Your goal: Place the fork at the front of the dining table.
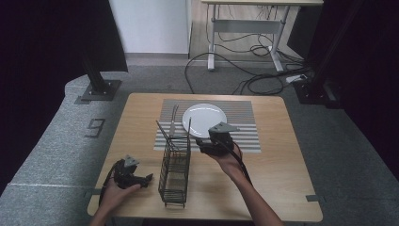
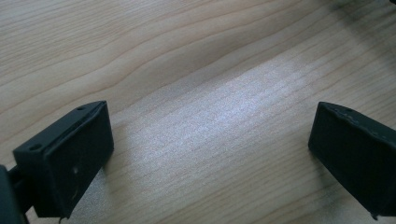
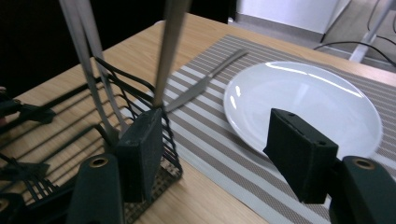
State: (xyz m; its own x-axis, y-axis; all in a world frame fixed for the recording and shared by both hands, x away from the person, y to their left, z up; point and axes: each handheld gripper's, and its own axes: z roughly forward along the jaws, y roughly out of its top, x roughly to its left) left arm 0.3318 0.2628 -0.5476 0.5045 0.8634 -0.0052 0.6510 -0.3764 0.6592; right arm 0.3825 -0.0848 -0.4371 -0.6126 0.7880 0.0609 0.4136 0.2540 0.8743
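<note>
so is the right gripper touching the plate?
Apart. In the right gripper view the right gripper hangs with open jaws, nothing between them; the white plate lies on the striped mat beyond, clear of both.

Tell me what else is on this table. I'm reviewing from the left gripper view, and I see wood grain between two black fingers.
Observer: A black wire basket stands mid-table, just right of the left gripper, with metal cutlery upright in its far end.
Operator: Anything beyond it?
Observer: A white plate sits on a striped placemat, and a knife lies on the mat beside it.
Operator: And the other hand?
Observer: The right gripper is at the basket's far end, next to the plate. Its fingers are apart with nothing between them.
</note>
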